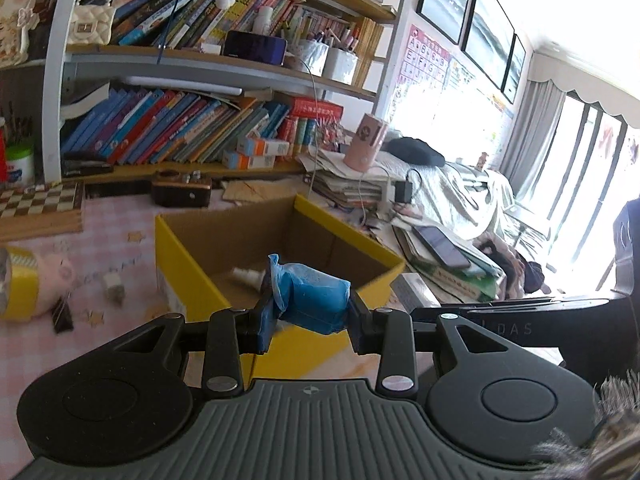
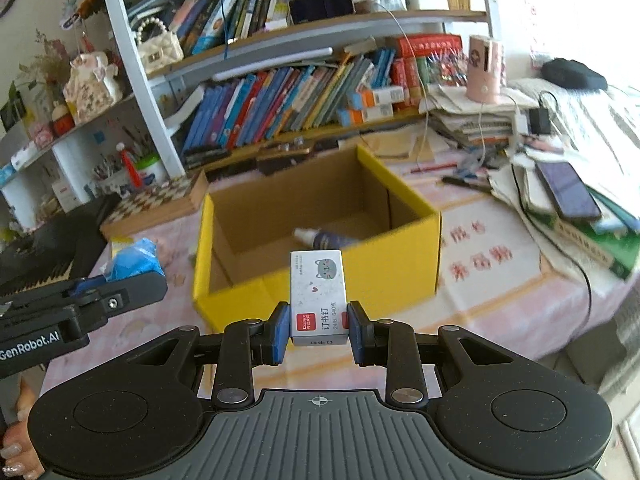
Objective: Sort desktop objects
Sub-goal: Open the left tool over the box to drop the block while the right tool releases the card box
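Clamped in my right gripper (image 2: 319, 330), lower centre: staple box (image 2: 318, 296), long axis pointing ahead at the yellow carton (image 2: 320, 276) mid-frame (spray bottle (image 2: 324, 238) inside). My left gripper (image 1: 312, 320) grips a blue packet (image 1: 310, 296), carton equally near.

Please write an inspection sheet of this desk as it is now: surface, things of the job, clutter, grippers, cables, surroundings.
Surface: pink checked tablecloth, crowded.
Job's things: open yellow box with a spray bottle lying inside; blue tissue pack; staples box.
Clutter: yellow tape roll, pink pig toy, chessboard, phone on a paper stack.
Grippers: left gripper jaws shut on the blue tissue pack; right gripper jaws shut on the staples box, both near the box's front.
Cables: white cable hanging from the shelf; black cable over the tablecloth.
Surroundings: bookshelf, bright window.
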A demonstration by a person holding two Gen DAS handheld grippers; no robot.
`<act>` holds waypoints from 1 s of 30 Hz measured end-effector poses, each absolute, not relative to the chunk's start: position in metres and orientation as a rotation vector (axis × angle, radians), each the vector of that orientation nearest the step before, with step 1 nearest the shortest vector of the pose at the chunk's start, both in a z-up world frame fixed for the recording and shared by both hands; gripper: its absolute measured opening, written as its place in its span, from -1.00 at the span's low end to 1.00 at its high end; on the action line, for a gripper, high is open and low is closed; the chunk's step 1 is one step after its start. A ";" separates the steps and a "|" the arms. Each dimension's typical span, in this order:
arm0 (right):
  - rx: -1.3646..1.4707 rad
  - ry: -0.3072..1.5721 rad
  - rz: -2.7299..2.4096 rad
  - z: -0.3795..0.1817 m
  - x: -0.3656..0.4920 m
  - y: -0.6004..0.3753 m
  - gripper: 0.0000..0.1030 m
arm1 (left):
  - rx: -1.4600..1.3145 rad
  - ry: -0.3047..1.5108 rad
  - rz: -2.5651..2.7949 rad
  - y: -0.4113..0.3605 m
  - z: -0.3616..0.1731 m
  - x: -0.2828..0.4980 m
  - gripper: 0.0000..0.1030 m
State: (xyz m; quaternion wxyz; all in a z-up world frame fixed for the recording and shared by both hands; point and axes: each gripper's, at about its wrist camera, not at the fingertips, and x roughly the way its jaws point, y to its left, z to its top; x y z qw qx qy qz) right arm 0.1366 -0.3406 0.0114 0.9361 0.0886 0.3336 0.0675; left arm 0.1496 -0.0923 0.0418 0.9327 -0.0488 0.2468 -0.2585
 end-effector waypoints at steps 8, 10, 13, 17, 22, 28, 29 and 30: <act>0.114 0.679 0.239 0.012 0.209 -0.352 -0.44 | -0.085 0.499 -0.475 -0.119 0.040 0.203 -0.36; 0.088 0.688 0.265 0.009 0.228 -0.353 -0.44 | -0.065 0.502 -0.463 -0.125 0.039 0.217 -0.36; 0.022 0.718 0.315 0.002 0.258 -0.349 -0.44 | -0.032 0.532 -0.460 -0.135 0.035 0.241 -0.36; -0.071 0.790 0.384 -0.011 0.297 -0.341 -0.44 | 0.044 0.588 -0.466 -0.149 0.023 0.268 -0.36; -0.215 0.876 0.449 -0.031 0.336 -0.328 -0.44 | 0.124 0.672 -0.452 -0.161 0.004 0.297 -0.36; -0.388 0.931 0.514 -0.049 0.361 -0.313 -0.44 | 0.242 0.794 -0.439 -0.174 -0.014 0.317 -0.36; -0.408 0.943 0.525 -0.052 0.364 -0.311 -0.44 | 0.259 0.808 -0.442 -0.176 -0.017 0.318 -0.36; -0.428 0.953 0.532 -0.055 0.366 -0.309 -0.44 | 0.275 0.820 -0.445 -0.178 -0.019 0.319 -0.36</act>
